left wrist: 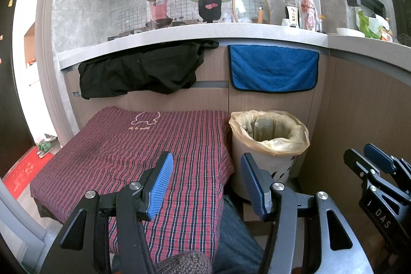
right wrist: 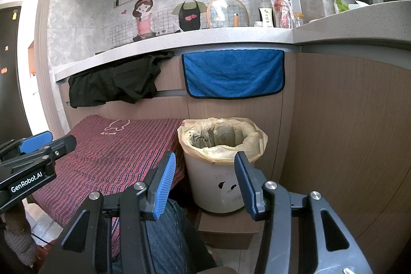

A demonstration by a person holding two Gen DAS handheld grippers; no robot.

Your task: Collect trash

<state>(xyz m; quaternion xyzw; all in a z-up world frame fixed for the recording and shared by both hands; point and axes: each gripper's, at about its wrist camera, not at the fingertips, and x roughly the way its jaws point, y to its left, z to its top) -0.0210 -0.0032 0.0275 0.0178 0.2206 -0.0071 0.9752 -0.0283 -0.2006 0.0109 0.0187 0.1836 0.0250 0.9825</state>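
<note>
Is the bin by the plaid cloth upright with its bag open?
Yes. The bin stands upright on a low box, and its liner bag is folded over the rim, mouth wide open.

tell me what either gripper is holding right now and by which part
Nothing. The left gripper and the right gripper both have open jaws with nothing between them.

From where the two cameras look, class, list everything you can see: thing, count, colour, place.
bin: one, white, yellowish liner, right of plaid cloth
plaid cloth: one, red, covering low surface
towel: one, blue, hanging under counter
garment: one, black, hanging left of towel
bottles: several, counter
glass lid: one, wood-rimmed, counter
left gripper: fingers blue, open, empty
right gripper: fingers blue, open, empty
</note>
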